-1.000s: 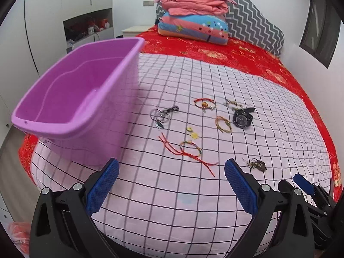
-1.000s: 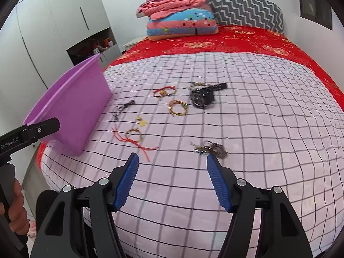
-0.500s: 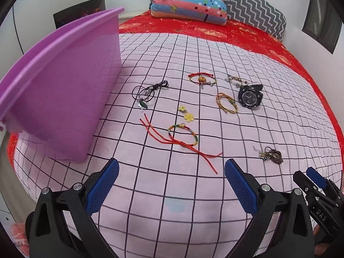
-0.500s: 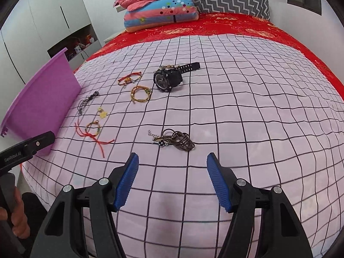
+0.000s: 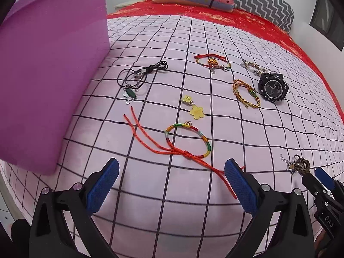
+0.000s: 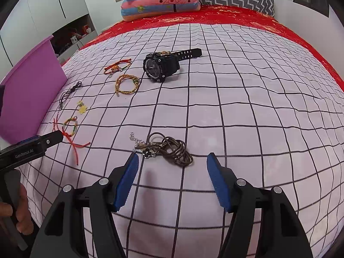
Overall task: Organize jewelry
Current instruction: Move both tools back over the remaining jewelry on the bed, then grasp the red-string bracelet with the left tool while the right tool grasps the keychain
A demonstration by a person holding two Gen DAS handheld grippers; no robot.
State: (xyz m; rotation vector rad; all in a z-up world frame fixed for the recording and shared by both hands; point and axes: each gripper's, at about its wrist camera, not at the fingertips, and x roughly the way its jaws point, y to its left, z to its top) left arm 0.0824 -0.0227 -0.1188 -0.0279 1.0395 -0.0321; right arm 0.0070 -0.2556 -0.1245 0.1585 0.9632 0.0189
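Lying before right claw (image 6: 172, 169): brown necklace (image 6: 172, 149)

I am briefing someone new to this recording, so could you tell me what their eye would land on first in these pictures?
Probably the jewelry strewn over the checked pink bedspread, above all the chunky black watch toward the far side. Next, the large purple bin filling the left of the left wrist view. Nearest, the brown cord necklace lies just ahead of the open right gripper.

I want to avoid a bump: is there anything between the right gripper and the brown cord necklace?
Nothing visible. The right gripper is open, and the brown cord necklace lies just ahead of its jaws on bare checked bedsheet.
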